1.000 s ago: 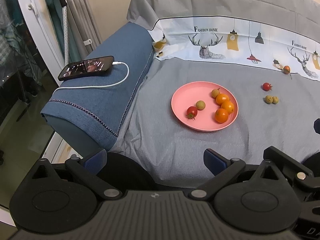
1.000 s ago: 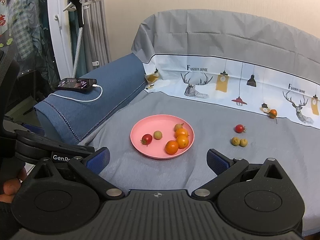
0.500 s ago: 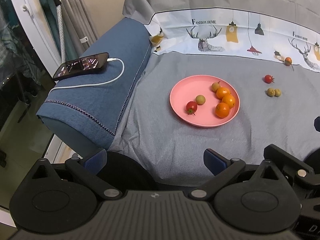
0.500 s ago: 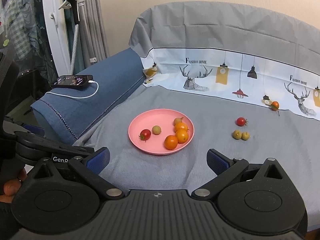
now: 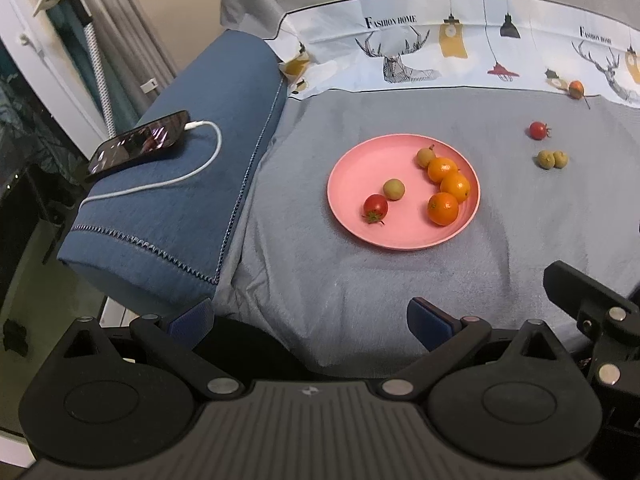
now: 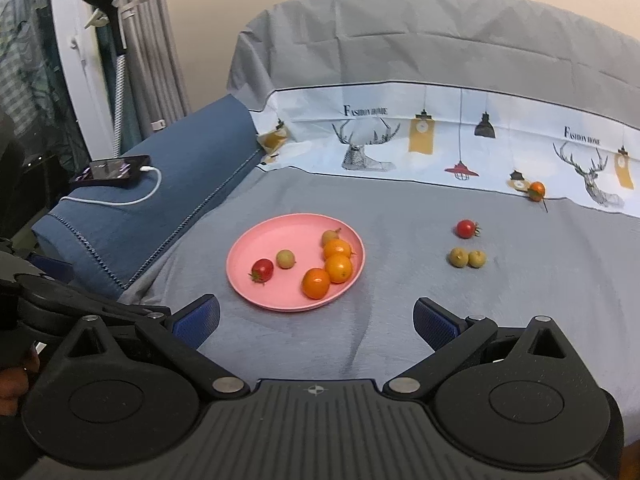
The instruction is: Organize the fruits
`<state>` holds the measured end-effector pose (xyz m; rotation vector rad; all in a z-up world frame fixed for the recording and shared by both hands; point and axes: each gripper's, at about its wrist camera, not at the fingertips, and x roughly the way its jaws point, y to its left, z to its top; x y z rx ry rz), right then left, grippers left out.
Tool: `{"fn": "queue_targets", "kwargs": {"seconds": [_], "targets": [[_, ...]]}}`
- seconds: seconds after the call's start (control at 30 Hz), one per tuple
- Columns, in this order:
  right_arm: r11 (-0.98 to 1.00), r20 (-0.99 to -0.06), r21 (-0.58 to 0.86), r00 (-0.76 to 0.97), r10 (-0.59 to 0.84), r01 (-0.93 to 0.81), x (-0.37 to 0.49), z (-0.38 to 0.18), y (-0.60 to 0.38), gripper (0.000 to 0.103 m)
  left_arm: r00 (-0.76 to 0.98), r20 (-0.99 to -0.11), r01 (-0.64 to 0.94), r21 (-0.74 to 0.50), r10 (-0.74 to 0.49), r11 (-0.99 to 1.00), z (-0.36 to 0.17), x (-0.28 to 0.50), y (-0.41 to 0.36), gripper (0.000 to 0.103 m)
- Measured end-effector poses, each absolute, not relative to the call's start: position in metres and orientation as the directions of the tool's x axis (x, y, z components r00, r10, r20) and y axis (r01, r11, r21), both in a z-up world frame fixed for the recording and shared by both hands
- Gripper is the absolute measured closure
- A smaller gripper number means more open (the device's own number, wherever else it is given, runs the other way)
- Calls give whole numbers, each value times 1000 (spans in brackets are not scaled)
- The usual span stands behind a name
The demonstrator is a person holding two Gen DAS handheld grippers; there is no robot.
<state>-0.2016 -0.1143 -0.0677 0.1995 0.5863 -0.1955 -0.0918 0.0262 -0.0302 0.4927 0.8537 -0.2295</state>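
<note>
Pink plate (image 5: 348, 168) on the grey bed cover (image 5: 360, 280); the one container in view, and the landmark for all entries below.

Contents of the plate:
- Three oranges (image 5: 455, 186) in a touching cluster against the right side of the rim (image 6: 338, 267).
- One small yellow-green fruit with a stem (image 5: 425, 157), at the far end of the orange cluster, touching the nearest orange.
- One small yellow-green fruit (image 5: 394, 189) alone near the plate's middle.
- One red tomato (image 5: 375, 207) with a green calyx, on the near-left part, just beside the lone green fruit but apart from it.

Outside the plate, on the cover:
- Two small yellow-green fruits (image 6: 467, 257), side by side and touching, to the right of the plate, well apart from it.
- One red tomato (image 6: 466, 228), just beyond that pair.
- One small orange fruit with a stem (image 6: 536, 191), farther right and back, at the edge of the printed white band (image 6: 440, 136).

To the left of the plate:
- Blue cushion (image 5: 180, 200), bearing a dark phone (image 5: 138, 146) with a white cable (image 5: 200, 160) plugged in.

Tools:
- Left gripper (image 5: 310, 320), held low on the near side of the plate, jaws spread wide with nothing between them.
- Right gripper (image 6: 316, 318), likewise on the near side of the plate, jaws spread wide, holding nothing; its blue pads (image 6: 434, 322) are clear of the cover's fruit.
</note>
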Motion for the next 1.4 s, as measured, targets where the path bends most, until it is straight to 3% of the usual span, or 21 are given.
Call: {"fn": "queue_targets", "kwargs": {"seconds": [0.37,0.67,0.8,1.1,1.17,1.2,1.23,1.27,1.3,1.4], "targets": [[881,-614,93,723,-317,465,-187,-118,-203,1,599,-801,450,353,16,820,-51,-51,-33,0],[807,-648,-58,593,-478,588,-105,-194,-303,1,571,-820,440,338,31,832,-61,-5,-90,0],[815,-657,-112,573,-490,569,-67,-221,-327,1,570,-821,438,344,40,830,-66,9,-111,0],[848,-606,-29,665,-436,529,-50,-236,-342,1,549,-834,456,357,58,816,-88,24,-145,0],[850,-597,-30,673,-437,525,-54,-234,-341,12,546,-836,463,357,56,812,-91,24,-152,0],[856,-585,-24,687,-431,517,-57,-231,-341,32,545,-837,467,355,52,810,-93,24,-156,0],[861,-578,-27,695,-427,507,-58,-230,-340,59,544,-838,473,352,47,808,-94,25,-161,0],[865,-575,-38,697,-429,500,-59,-229,-340,69,543,-839,478,349,42,806,-95,25,-166,0],[862,-574,-49,692,-438,505,-59,-228,-341,75,539,-842,484,342,34,805,-96,26,-172,0],[798,-581,-47,634,-511,601,-64,-226,-358,75,507,-862,511,286,-17,810,-100,32,-194,0]]}}
